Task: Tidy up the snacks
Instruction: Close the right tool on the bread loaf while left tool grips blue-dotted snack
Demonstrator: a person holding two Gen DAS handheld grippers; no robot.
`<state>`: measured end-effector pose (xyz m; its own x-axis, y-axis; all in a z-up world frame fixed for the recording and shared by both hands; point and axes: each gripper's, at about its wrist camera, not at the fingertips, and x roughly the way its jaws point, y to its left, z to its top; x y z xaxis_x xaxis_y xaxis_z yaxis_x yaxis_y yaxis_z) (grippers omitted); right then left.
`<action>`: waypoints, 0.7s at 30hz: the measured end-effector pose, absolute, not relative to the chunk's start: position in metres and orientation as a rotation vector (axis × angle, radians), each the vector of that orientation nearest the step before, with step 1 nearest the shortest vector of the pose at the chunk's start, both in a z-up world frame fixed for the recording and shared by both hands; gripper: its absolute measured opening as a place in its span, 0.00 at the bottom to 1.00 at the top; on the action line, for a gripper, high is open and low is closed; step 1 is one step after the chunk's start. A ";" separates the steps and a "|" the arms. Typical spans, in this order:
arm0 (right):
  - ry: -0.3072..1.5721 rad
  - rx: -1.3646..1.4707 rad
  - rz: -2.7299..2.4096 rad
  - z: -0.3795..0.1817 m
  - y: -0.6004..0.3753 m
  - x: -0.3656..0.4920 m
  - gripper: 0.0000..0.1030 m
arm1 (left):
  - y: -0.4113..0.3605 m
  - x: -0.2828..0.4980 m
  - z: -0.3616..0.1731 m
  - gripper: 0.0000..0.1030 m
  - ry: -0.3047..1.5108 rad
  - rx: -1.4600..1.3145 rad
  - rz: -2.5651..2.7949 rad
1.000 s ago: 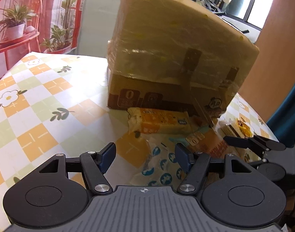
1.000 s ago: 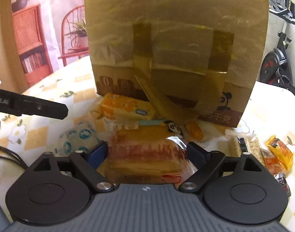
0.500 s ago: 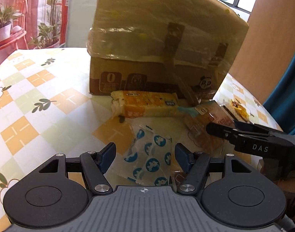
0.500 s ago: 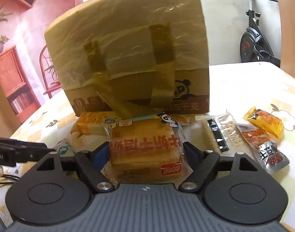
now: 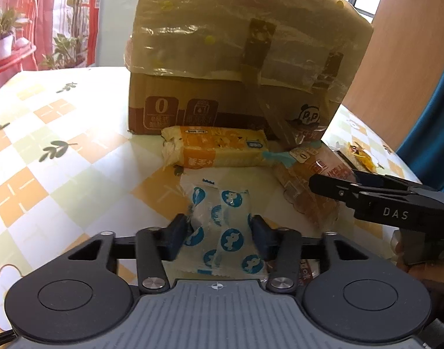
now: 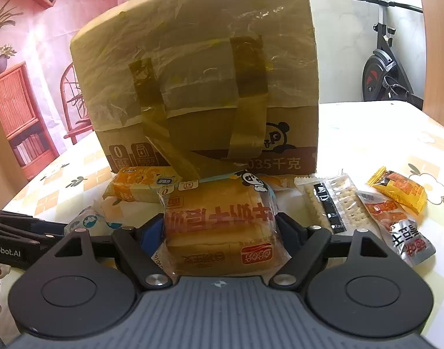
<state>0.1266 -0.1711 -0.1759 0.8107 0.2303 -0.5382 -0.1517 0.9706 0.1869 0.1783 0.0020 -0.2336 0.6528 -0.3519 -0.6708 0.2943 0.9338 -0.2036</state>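
Note:
My left gripper [image 5: 220,226] is shut on a clear snack pack with blue dots [image 5: 222,224] on the table. My right gripper [image 6: 220,229] is shut on a wrapped bread pack with red print [image 6: 219,226], which also shows in the left wrist view [image 5: 306,186] under the right gripper's finger. An orange cake bar [image 5: 216,149] lies in front of the taped cardboard box [image 5: 239,67], also seen in the right wrist view [image 6: 140,186]. The box [image 6: 204,87] stands just behind the snacks.
To the right lie a cracker pack [image 6: 335,203], a silver-red sachet [image 6: 399,229] and an orange-yellow sachet [image 6: 399,189]. The checked tablecloth [image 5: 61,160] stretches left. A red chair with plants and an exercise bike [image 6: 387,67] stand beyond the table.
My left gripper has moved forward and closed on the blue-dotted pack. My right gripper keeps hold of the bread pack and has shifted slightly against the box.

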 end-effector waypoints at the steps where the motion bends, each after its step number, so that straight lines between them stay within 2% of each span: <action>1: 0.592 0.138 0.205 -0.176 -0.171 0.127 0.79 | 0.002 0.177 -0.234 0.47 0.772 -0.079 -0.363; 21: 0.591 0.139 0.206 -0.176 -0.172 0.127 0.81 | 0.010 0.174 -0.235 0.46 0.765 -0.121 -0.354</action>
